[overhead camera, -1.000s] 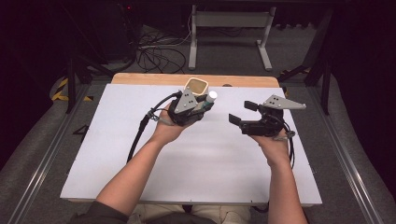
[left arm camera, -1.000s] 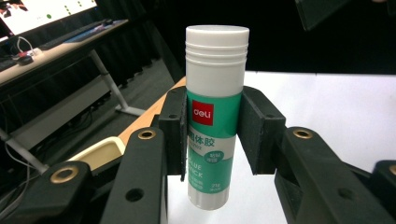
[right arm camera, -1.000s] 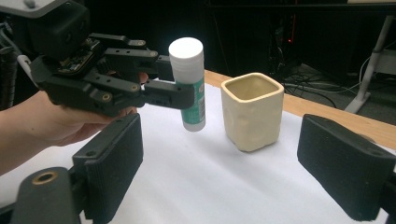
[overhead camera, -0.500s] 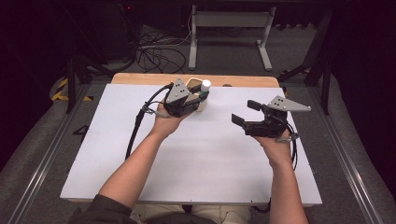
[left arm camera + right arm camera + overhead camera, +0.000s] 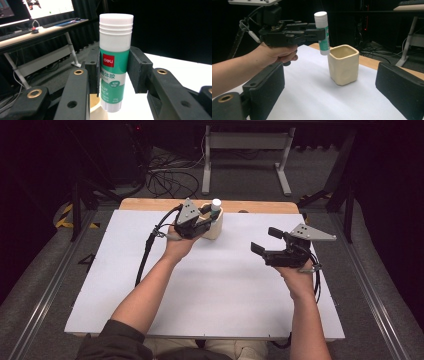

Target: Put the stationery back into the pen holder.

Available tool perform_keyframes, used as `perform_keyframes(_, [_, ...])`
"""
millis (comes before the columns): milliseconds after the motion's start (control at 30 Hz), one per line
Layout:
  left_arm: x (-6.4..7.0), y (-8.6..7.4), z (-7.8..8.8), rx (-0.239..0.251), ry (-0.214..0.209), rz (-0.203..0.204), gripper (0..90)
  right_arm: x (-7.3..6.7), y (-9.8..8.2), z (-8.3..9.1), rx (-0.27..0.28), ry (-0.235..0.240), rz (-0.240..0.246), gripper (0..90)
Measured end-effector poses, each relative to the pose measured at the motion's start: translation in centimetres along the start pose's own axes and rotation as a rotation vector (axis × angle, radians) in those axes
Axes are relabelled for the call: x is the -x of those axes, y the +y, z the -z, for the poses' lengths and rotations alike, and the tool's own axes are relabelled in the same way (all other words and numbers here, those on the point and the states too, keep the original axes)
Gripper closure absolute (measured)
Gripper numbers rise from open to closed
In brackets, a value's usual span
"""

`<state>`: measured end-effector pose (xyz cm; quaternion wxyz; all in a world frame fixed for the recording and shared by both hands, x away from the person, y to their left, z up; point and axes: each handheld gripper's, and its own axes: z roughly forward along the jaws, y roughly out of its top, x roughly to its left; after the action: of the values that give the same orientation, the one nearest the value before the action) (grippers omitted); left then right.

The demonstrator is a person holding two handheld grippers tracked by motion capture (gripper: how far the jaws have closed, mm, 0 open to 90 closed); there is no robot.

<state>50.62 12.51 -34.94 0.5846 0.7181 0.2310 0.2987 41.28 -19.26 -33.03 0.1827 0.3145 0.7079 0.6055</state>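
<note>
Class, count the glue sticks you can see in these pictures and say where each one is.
1. The glue stick is held upright in the left hand-held gripper, raised beside the rim of the cream cup. The cup's inside is partly hidden.

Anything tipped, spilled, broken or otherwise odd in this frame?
Nothing stands out. The left gripper holds the capped glue stick upright just above the rim of the cream cup, which stands upright on the white table. The right gripper is open, holding nothing.
</note>
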Motion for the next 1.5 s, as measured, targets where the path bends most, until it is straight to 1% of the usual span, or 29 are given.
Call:
perform_keyframes(100, [-0.5, -0.2, -0.3, 0.015, 0.017, 0.023, 65.4, 0.1, 0.0, 0.1, 0.006, 0.0, 0.004, 9.4])
perform_keyframes(200, [-0.9, -0.2, -0.6, 0.017, 0.02, 0.044, 65.4, 0.2, -0.1, 0.3, 0.011, -0.002, -0.002, 9.4])
perform_keyframes(267, [-1.0, -0.1, -0.8, 0.013, 0.023, 0.039, 65.4, 0.3, -0.1, 0.3, 0.014, -0.003, -0.005, 9.4])
perform_keyframes(300, [-1.1, -0.1, -0.9, 0.017, 0.02, 0.047, 65.4, 0.4, -0.1, 0.4, 0.015, -0.003, -0.002, 9.2])
perform_keyframes(333, [-1.1, 0.0, -1.1, 0.025, 0.018, 0.057, 65.4, 0.4, -0.1, 0.4, 0.017, -0.004, -0.01, 9.0])
perform_keyframes(400, [-1.4, 0.2, -1.4, 0.031, 0.025, 0.06, 65.4, 0.5, -0.1, 0.5, 0.02, -0.003, -0.005, 8.6])
perform_keyframes(433, [-1.4, 0.2, -1.5, 0.035, 0.023, 0.069, 65.4, 0.5, -0.1, 0.5, 0.021, -0.005, -0.009, 8.4])
perform_keyframes(467, [-1.5, 0.3, -1.6, 0.038, 0.026, 0.067, 65.4, 0.5, -0.1, 0.6, 0.023, -0.004, -0.013, 8.3])
perform_keyframes(500, [-1.6, 0.4, -1.8, 0.035, 0.025, 0.074, 65.4, 0.5, -0.1, 0.6, 0.023, -0.004, -0.01, 8.1])
perform_keyframes(533, [-1.7, 0.5, -1.9, 0.036, 0.029, 0.071, 65.4, 0.6, -0.1, 0.7, 0.027, -0.002, -0.006, 7.9])
perform_keyframes(600, [-1.7, 0.7, -2.2, 0.038, 0.04, 0.066, 65.4, 0.6, -0.1, 0.7, 0.035, -0.001, -0.015, 7.6])
perform_keyframes(700, [-2.0, 0.7, -2.5, 0.052, 0.055, 0.086, 65.4, 0.6, -0.1, 0.9, 0.043, 0.0, -0.016, 7.3])
perform_keyframes(800, [-2.5, 0.4, -2.8, 0.063, 0.056, 0.13, 65.4, 0.7, -0.1, 0.9, 0.049, 0.0, -0.011, 7.1])
perform_keyframes(900, [-2.9, -0.1, -3.0, 0.06, 0.059, 0.159, 65.4, 0.7, -0.2, 1.0, 0.055, -0.002, -0.007, 6.9])
perform_keyframes(967, [-3.2, -0.4, -3.1, 0.064, 0.061, 0.178, 65.4, 0.7, -0.2, 1.1, 0.073, -0.007, 0.008, 6.9])
perform_keyframes(1033, [-3.4, -0.6, -3.4, 0.063, 0.065, 0.185, 65.4, 0.6, -0.1, 1.2, 0.076, -0.024, 0.029, 6.5])
perform_keyframes(1067, [-3.5, -0.8, -3.5, 0.065, 0.067, 0.189, 65.4, 0.5, -0.1, 1.2, 0.078, -0.025, 0.029, 6.3])
perform_keyframes(1267, [-4.0, -1.6, -4.1, 0.063, 0.08, 0.214, 65.4, 0.7, -0.3, 1.4, 0.089, -0.018, 0.028, 5.5])
perform_keyframes(1333, [-4.2, -1.8, -4.3, 0.058, 0.086, 0.215, 65.4, 0.7, -0.3, 1.5, 0.096, -0.012, 0.027, 5.4])
perform_keyframes(1500, [-4.5, -2.6, -4.8, 0.059, 0.082, 0.237, 65.2, 0.8, -0.3, 1.6, 0.103, -0.01, 0.04, 5.0])
